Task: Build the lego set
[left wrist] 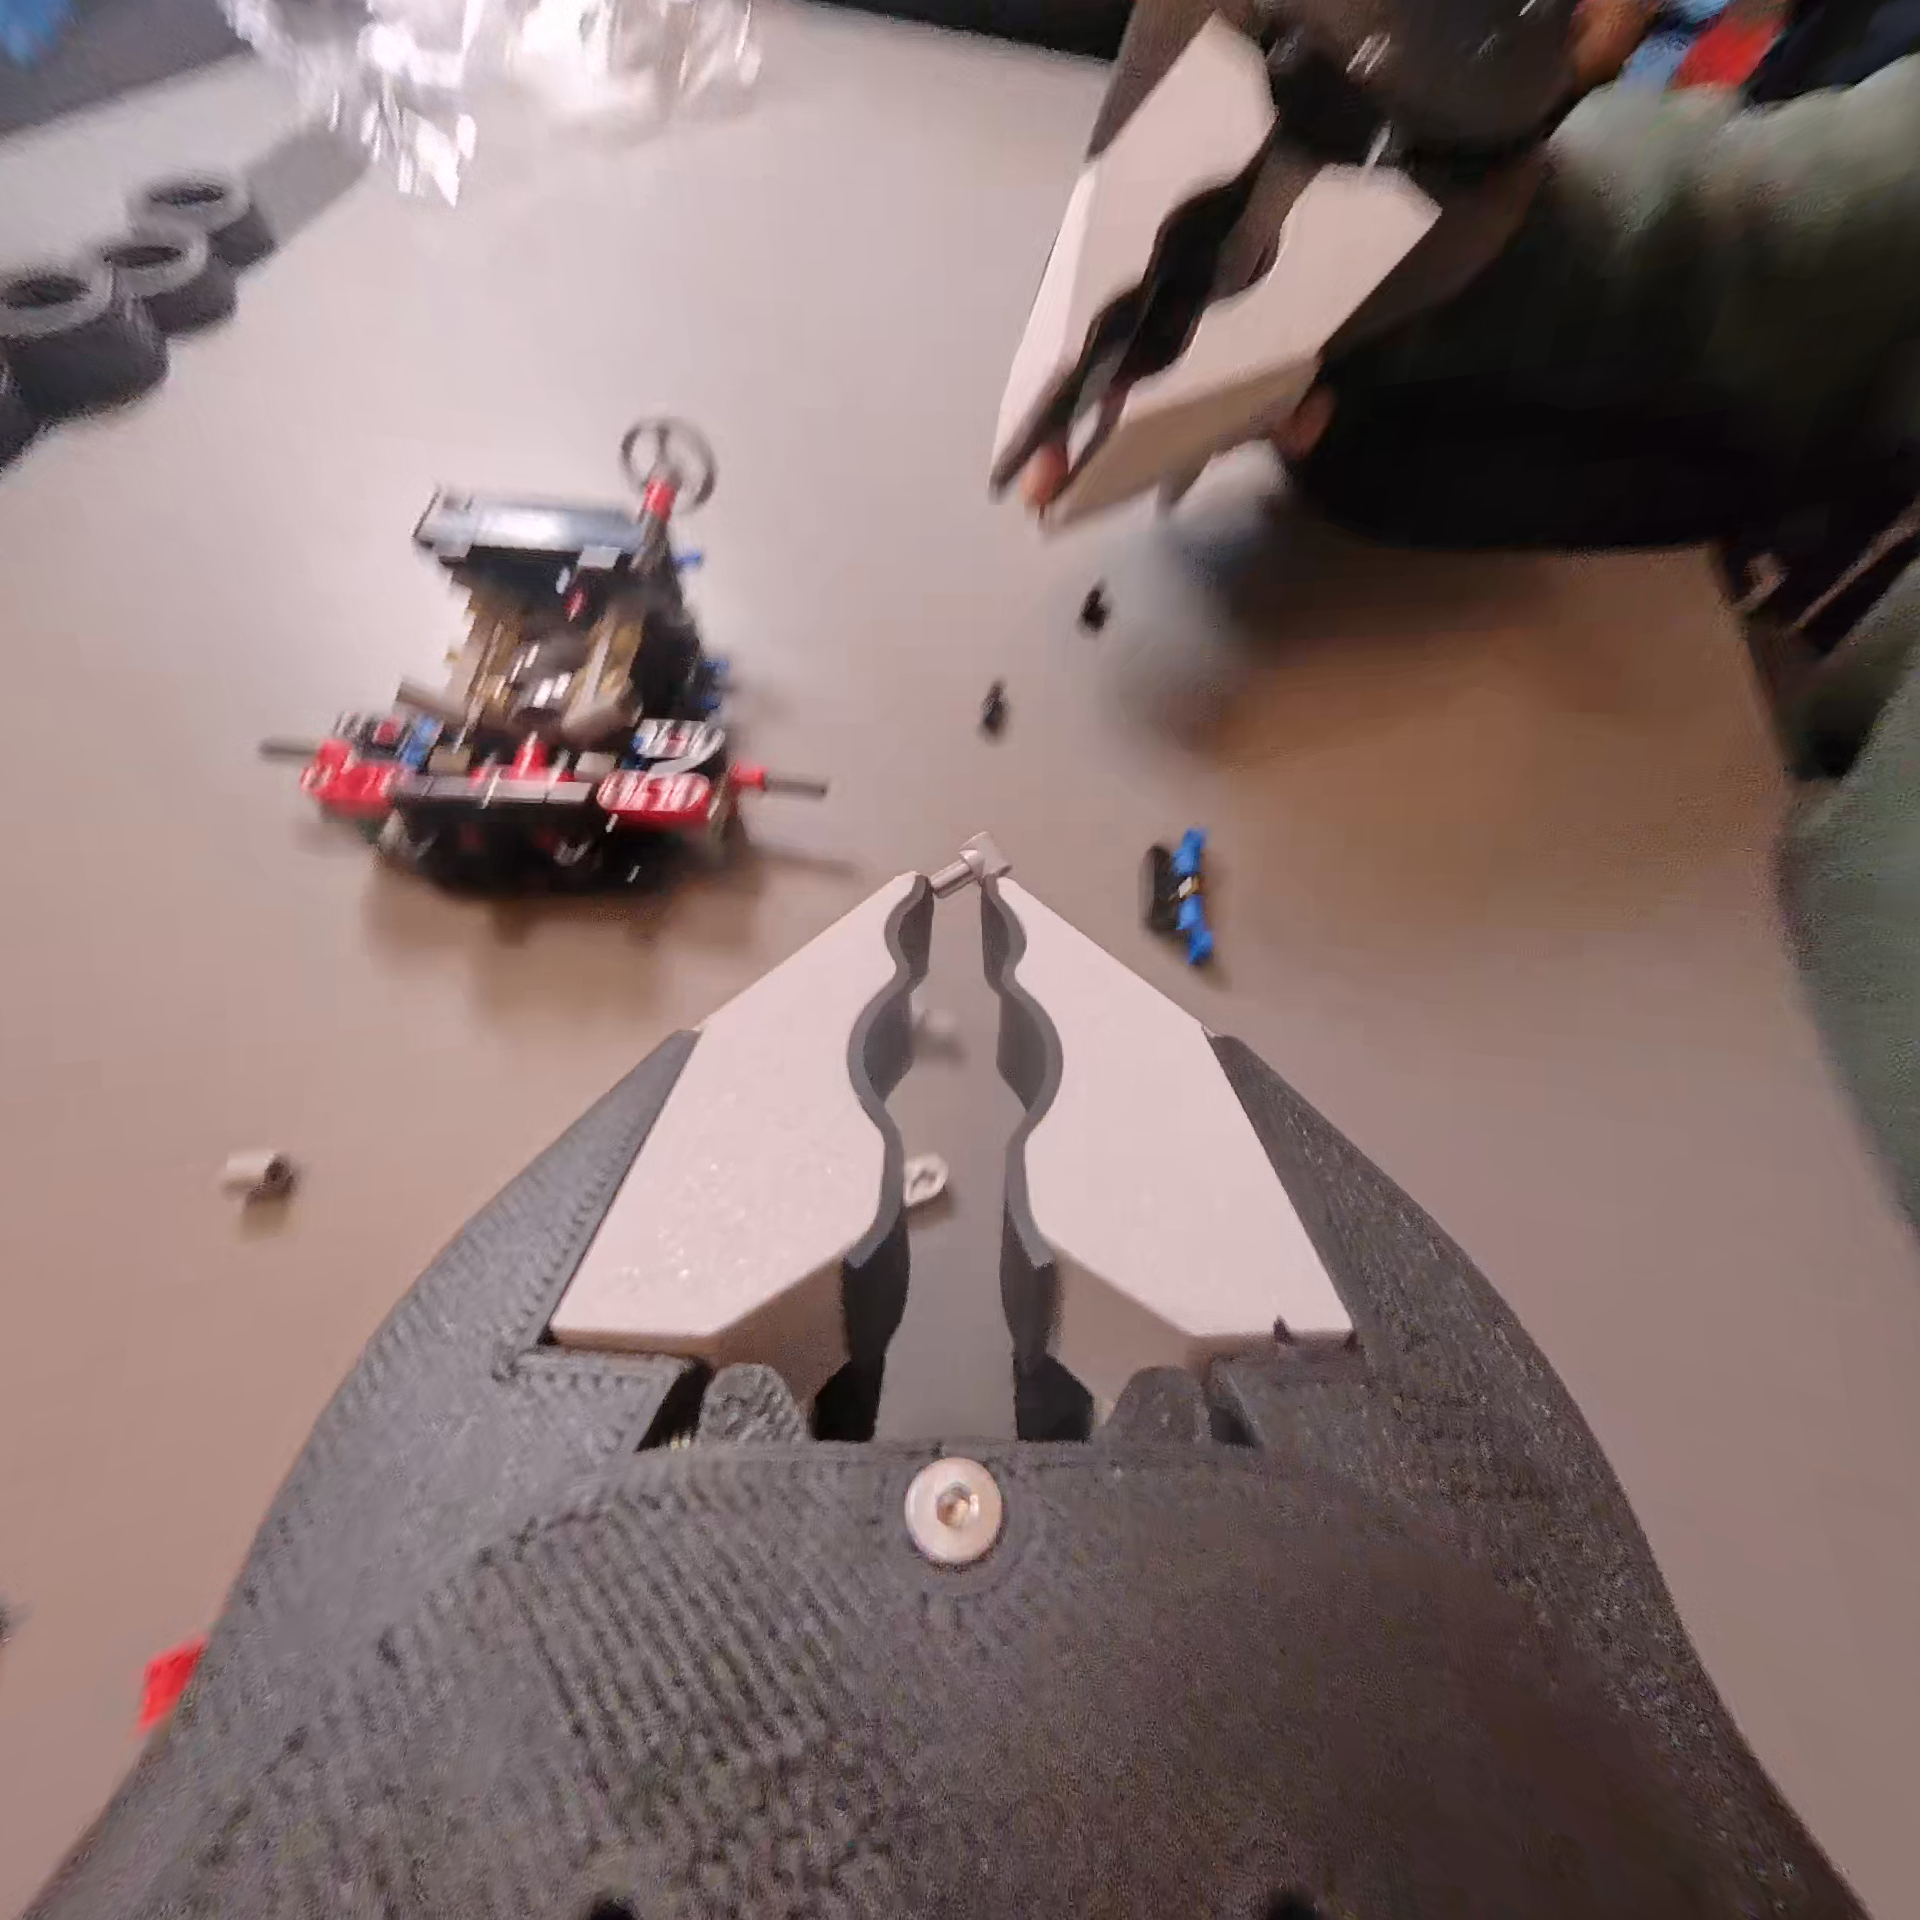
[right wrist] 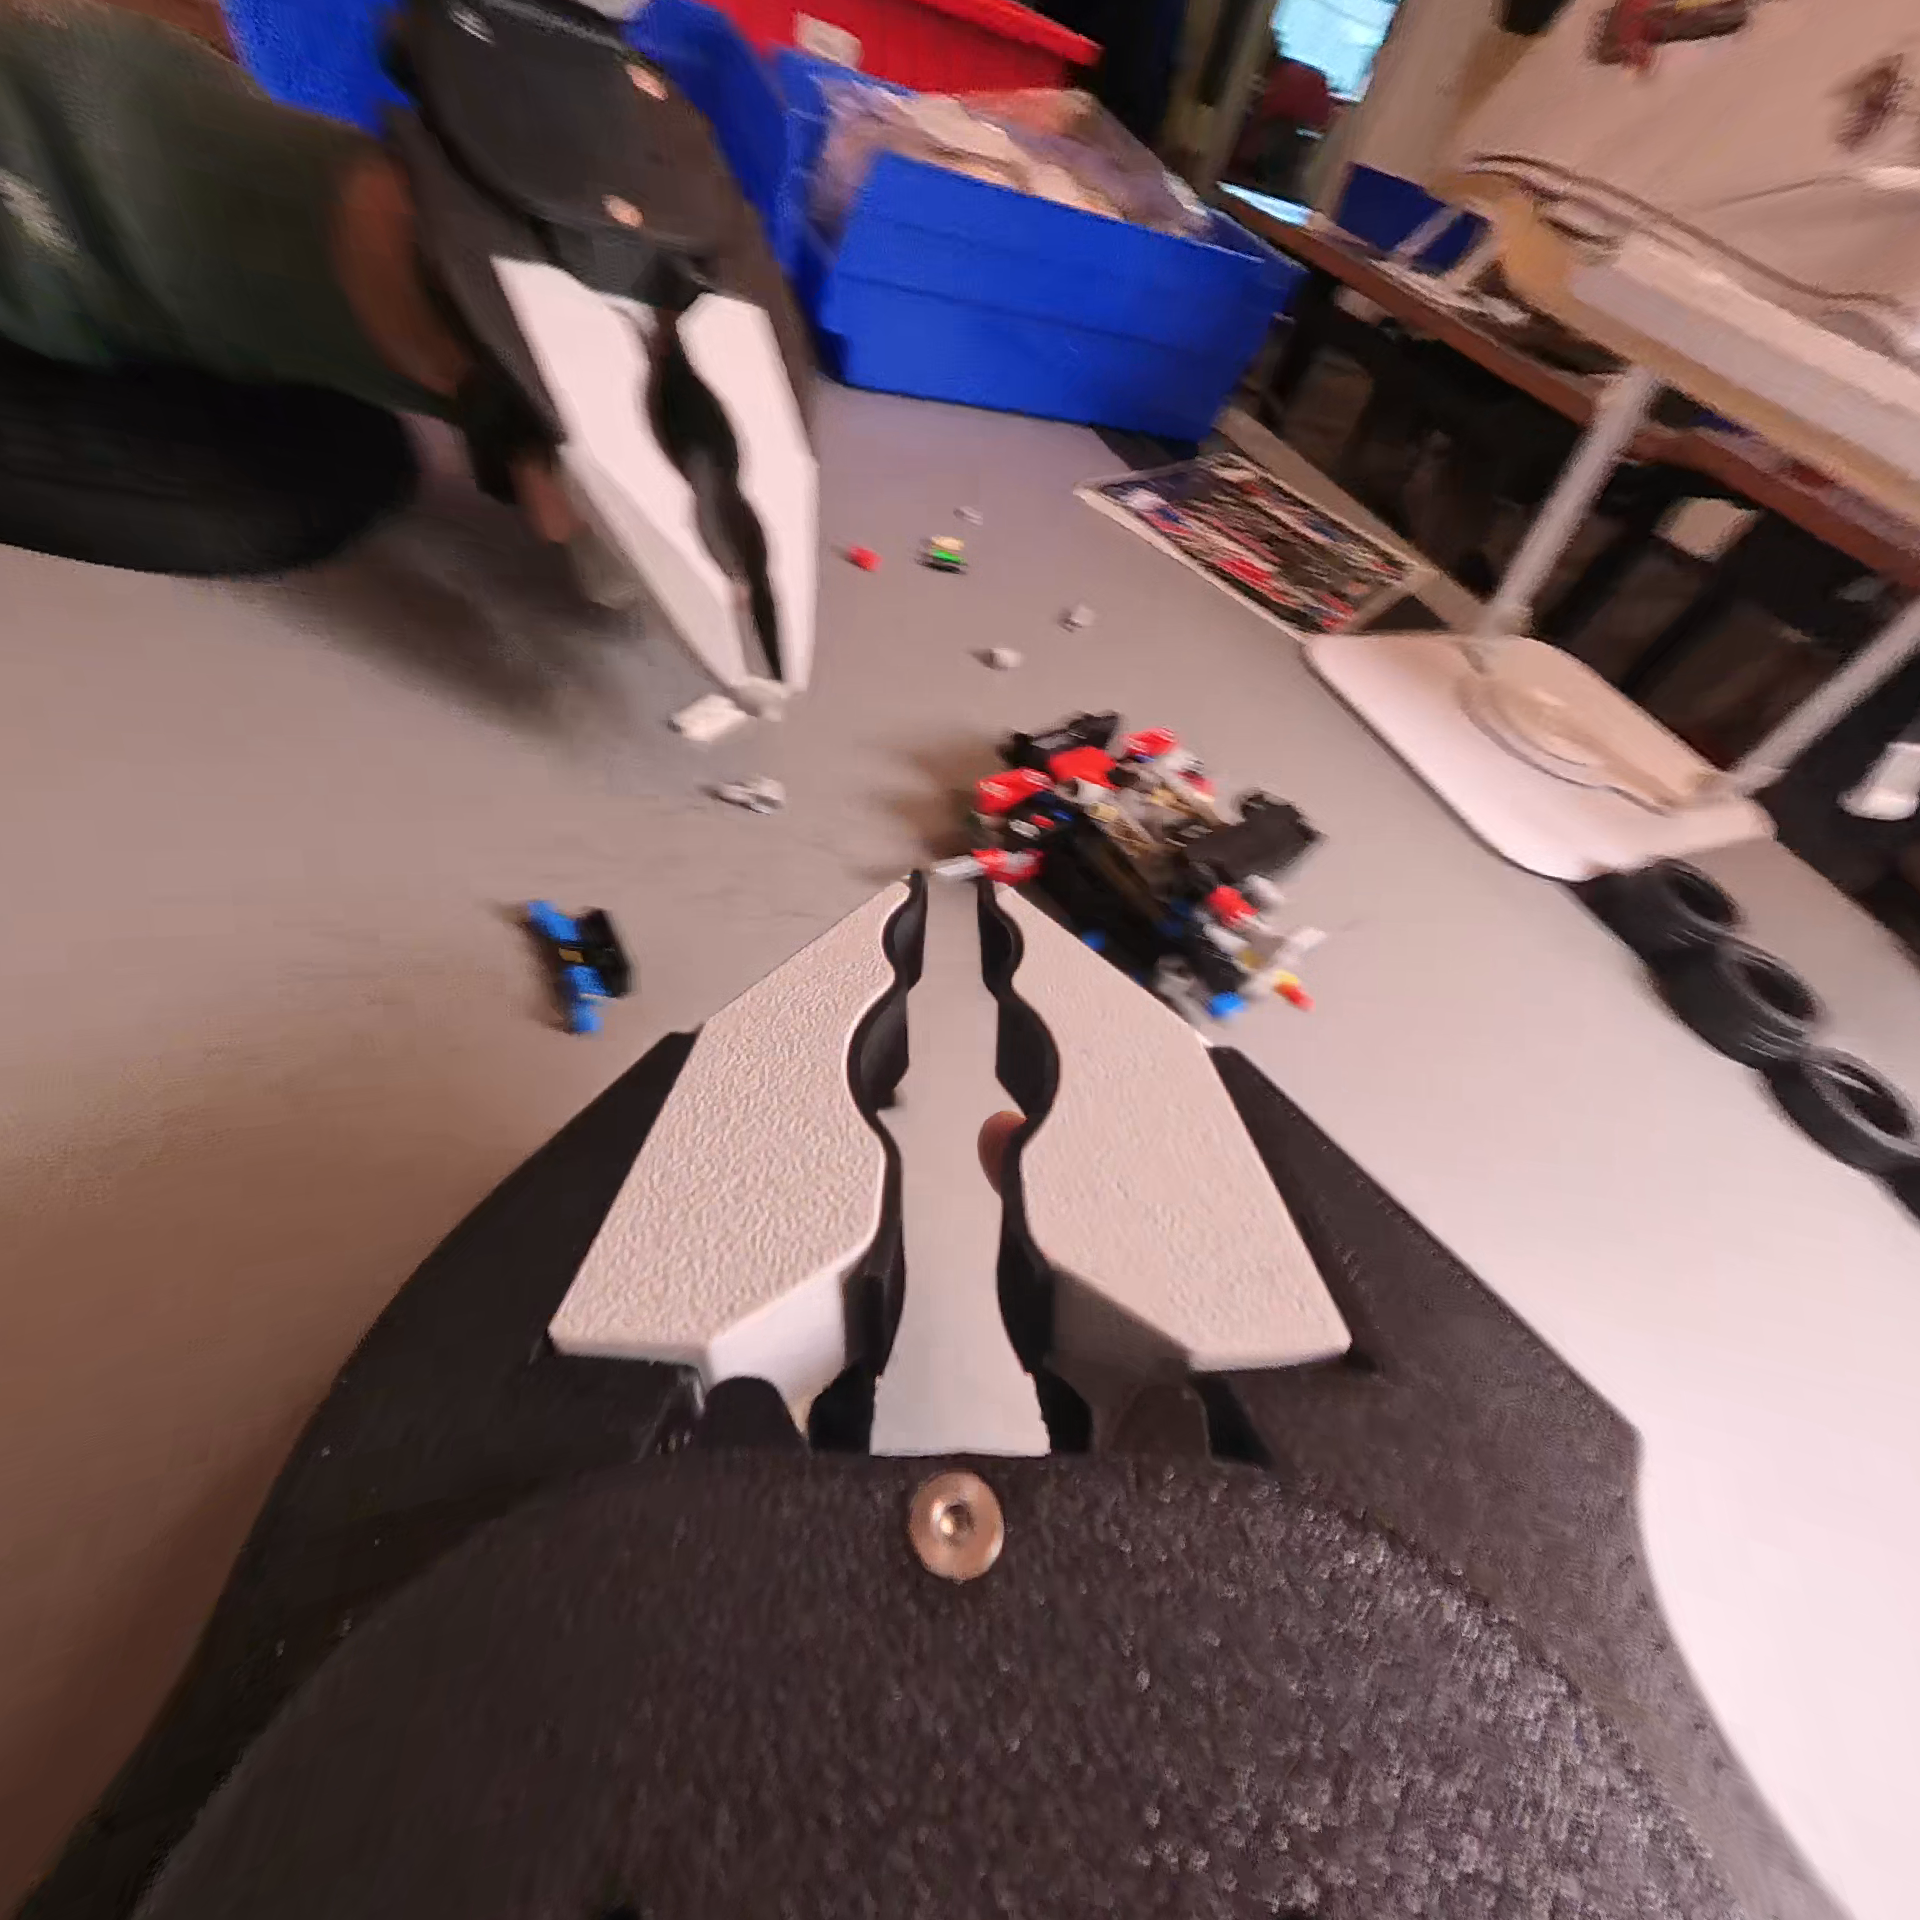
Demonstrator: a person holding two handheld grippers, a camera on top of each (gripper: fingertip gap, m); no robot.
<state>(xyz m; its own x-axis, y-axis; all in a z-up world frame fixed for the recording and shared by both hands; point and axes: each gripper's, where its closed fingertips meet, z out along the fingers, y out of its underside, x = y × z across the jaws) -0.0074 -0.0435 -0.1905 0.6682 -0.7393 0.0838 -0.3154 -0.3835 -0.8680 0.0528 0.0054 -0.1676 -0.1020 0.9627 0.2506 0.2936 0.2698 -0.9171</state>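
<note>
The part-built lego car (left wrist: 540,707), black with red and blue parts, stands on the grey table; it also shows in the right wrist view (right wrist: 1132,852). My left gripper (left wrist: 951,883) is shut on a small grey lego pin (left wrist: 964,864) at its fingertips, right of the car. It also shows in the right wrist view (right wrist: 769,686), tips down near the table. My right gripper (right wrist: 948,894) has a narrow gap with nothing in it and points at the car. In the left wrist view it (left wrist: 1044,483) hangs at the upper right.
A black-and-blue piece (left wrist: 1179,899) (right wrist: 582,961) lies between the grippers. Small black pins (left wrist: 995,707) and grey pieces (left wrist: 258,1174) are scattered about. Black tyres (right wrist: 1766,997) (left wrist: 104,291), blue bins (right wrist: 1039,281), a booklet (right wrist: 1257,540) and a white stand base (right wrist: 1538,748) edge the table.
</note>
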